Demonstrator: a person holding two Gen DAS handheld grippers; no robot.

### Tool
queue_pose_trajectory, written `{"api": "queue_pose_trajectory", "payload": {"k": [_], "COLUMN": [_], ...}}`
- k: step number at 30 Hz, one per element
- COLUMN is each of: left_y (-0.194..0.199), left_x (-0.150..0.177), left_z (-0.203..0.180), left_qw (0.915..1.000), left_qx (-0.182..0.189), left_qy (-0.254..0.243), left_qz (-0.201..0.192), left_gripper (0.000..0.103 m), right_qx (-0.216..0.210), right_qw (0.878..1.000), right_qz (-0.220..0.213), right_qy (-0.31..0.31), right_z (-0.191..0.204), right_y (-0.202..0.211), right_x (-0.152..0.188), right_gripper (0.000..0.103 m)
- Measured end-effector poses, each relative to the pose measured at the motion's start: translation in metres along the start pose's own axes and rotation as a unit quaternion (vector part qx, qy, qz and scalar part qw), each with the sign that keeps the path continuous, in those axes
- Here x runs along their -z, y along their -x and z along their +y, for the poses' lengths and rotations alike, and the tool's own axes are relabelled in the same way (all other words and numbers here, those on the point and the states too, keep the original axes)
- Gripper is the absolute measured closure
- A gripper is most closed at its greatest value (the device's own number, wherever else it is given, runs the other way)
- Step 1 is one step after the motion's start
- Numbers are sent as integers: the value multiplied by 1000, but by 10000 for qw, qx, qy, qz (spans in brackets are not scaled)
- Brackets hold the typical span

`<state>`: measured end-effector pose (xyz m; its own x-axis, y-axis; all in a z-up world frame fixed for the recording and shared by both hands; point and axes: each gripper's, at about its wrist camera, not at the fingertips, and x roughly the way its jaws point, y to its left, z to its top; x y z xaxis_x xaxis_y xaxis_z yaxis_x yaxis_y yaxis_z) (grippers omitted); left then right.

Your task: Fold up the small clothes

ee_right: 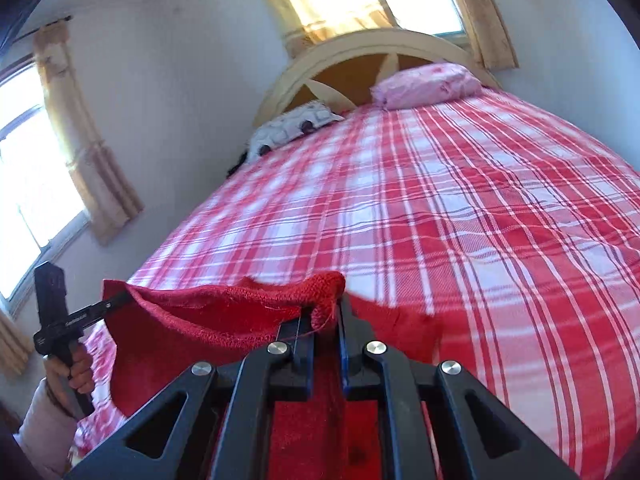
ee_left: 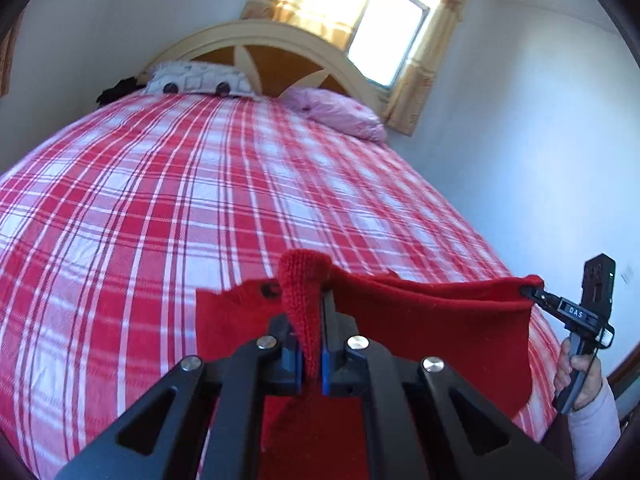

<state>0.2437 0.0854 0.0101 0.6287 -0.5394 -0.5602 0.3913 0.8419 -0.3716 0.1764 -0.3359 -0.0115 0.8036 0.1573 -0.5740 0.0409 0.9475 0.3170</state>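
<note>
Now: both tongs, left (ee_left: 316, 344) and right (ee_right: 326, 344), clamped on red garment (ee_left: 432, 320); keep edge taut, lower evenly onto bed (ee_left: 200, 200).

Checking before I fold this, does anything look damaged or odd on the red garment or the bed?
One small thing: a loose red thread trails from the red knit garment where the right claw pinches it, a fraying sign. The plaid bedspread lies smooth.

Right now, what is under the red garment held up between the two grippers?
Under the red garment, the red plaid bedspread shows around its edges. The patch directly beneath is covered by the hanging cloth and can't be seen.
</note>
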Motion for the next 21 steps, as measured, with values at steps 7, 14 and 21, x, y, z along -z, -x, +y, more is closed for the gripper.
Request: {"api": "queue_pose_trajectory", "payload": {"k": [7,14,21], "left_y": [-99,-115,-112], "left_x": [8,21,24], "left_z": [30,48,41], "left_qw": [9935,9911,9908], "left_qx": [-767,-729,-878], "left_qy": [266,605,500], "left_qz": [800,937,895], "left_gripper": [97,93,90], "right_qx": [676,323,252], "right_qw": [9954,9924,9959], "right_qz": [658,903,-138], "right_qy": [-147,-772,-860], "right_z": [-38,-63,-50], "right_y": [-99,-110,-44], "right_x": [14,12,6], "right_gripper": [95,87,77]}}
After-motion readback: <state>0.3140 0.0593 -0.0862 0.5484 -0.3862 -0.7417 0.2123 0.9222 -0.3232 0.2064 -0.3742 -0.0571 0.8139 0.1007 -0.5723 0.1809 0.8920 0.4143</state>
